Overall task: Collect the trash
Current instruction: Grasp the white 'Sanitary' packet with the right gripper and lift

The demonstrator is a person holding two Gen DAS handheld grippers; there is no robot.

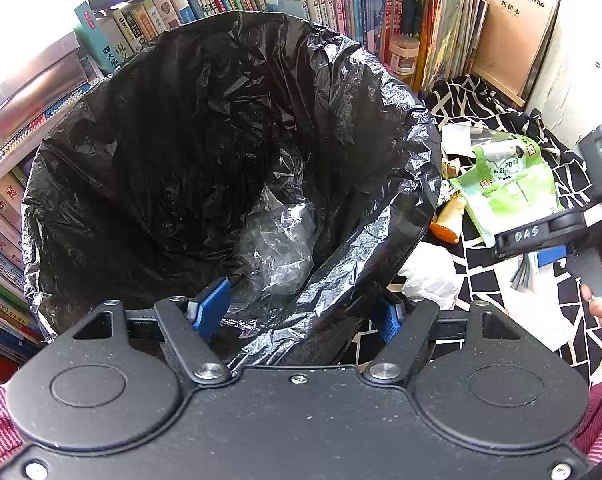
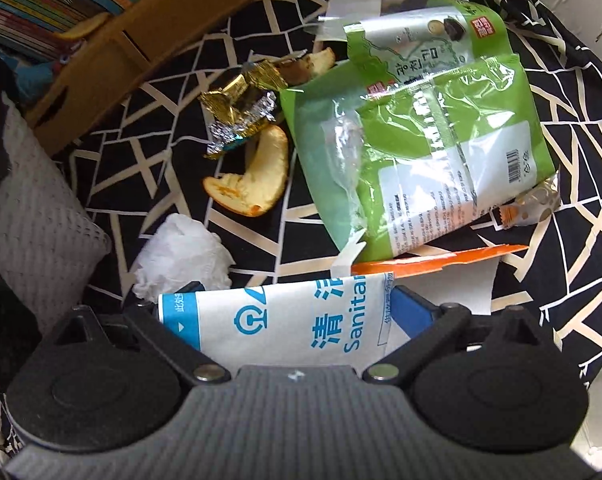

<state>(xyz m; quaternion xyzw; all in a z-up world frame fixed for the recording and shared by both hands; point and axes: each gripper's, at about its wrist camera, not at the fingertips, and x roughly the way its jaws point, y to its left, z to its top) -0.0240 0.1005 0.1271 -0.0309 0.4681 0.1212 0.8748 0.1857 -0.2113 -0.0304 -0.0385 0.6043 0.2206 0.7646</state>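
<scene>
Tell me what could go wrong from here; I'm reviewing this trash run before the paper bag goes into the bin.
1. The right gripper holds the white-and-blue paper sanitary bag by one part only; it may slip in transit.
2. The left gripper pinches just the rim of the black plastic bin liner, which sags there and could narrow the opening.
3. The crumpled white tissue sits beside the right gripper and may get dragged.

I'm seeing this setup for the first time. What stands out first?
A big black trash bag, held open at its near rim by the left gripper, fills the left view. In the right view, the right gripper clamps a white-and-blue paper bag, with a green snack packet and orange peel beyond.
</scene>
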